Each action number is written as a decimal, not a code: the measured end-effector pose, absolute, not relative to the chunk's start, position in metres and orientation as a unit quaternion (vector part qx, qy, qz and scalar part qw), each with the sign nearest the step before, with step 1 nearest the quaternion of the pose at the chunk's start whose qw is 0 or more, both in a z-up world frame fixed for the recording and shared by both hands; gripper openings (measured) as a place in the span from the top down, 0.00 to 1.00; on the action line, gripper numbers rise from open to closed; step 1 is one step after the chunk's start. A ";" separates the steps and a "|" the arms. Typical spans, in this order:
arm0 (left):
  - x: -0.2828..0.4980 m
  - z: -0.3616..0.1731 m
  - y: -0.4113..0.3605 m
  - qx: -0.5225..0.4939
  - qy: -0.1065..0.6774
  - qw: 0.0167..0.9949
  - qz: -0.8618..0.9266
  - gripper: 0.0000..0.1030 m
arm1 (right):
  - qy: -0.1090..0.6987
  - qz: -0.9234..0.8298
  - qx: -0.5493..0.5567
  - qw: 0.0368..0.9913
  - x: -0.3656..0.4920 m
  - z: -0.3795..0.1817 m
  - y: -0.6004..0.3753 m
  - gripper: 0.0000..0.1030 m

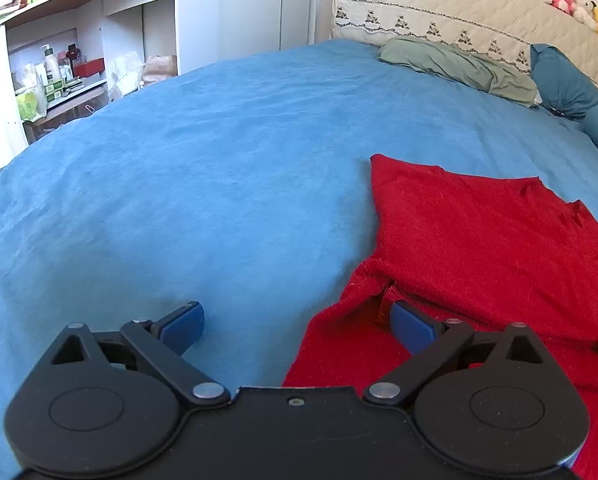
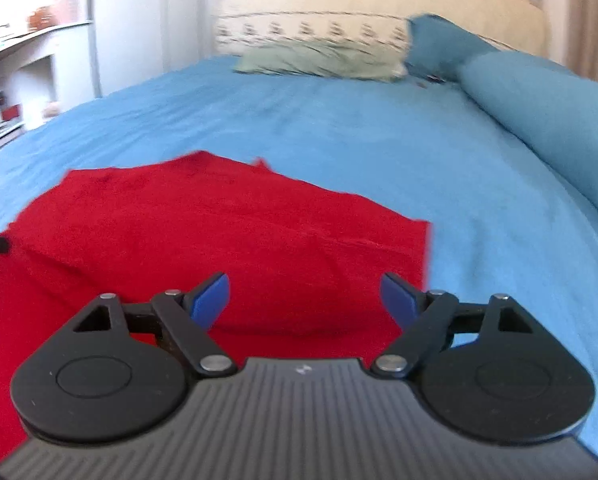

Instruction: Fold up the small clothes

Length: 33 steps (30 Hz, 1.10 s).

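A red garment [image 1: 479, 248] lies spread flat on a blue bedspread [image 1: 199, 168]. The left gripper [image 1: 299, 326] hangs over its near edge, jaws wide apart — one blue pad over the cloth, the other over bare bedspread. The right gripper [image 2: 305, 300] (view blurred) is likewise spread wide, holding nothing. Shelf bottles [image 1: 51, 62] carry no legible writing.
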<state>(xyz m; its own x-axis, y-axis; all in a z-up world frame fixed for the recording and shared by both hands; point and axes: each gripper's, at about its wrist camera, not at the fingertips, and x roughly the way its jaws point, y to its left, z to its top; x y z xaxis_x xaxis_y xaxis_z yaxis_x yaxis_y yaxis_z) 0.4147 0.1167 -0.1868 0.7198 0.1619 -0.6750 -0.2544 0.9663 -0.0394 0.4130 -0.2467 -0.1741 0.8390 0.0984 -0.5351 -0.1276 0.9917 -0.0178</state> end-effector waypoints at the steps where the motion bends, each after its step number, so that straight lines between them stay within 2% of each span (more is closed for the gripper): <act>1: 0.415 -0.187 0.118 -0.066 0.357 0.925 0.111 0.02 | 0.277 0.068 -0.022 0.958 0.416 -0.175 -0.243 0.02; 6: 0.416 -0.187 0.118 -0.061 0.358 0.925 0.110 0.01 | 0.343 0.057 0.028 0.937 0.439 -0.198 -0.257 0.01; 13: 0.415 -0.189 0.118 -0.054 0.356 0.927 0.106 0.01 | 0.325 0.051 0.044 0.943 0.417 -0.204 -0.270 0.01; 19: 0.383 -0.157 0.108 0.021 0.326 0.941 0.092 0.02 | 0.293 0.056 0.077 0.951 0.384 -0.147 -0.268 0.01; 26: 0.297 -0.067 0.099 0.039 0.313 0.949 -0.009 0.00 | 0.286 0.071 0.052 0.954 0.286 -0.065 -0.283 0.00; 29: 0.259 -0.046 0.096 0.051 0.326 0.943 -0.055 0.00 | 0.298 0.060 0.035 0.952 0.243 -0.045 -0.288 0.00; 33: 0.223 -0.050 0.101 0.038 0.371 0.924 -0.090 0.00 | 0.320 0.050 0.012 0.946 0.187 -0.048 -0.288 0.00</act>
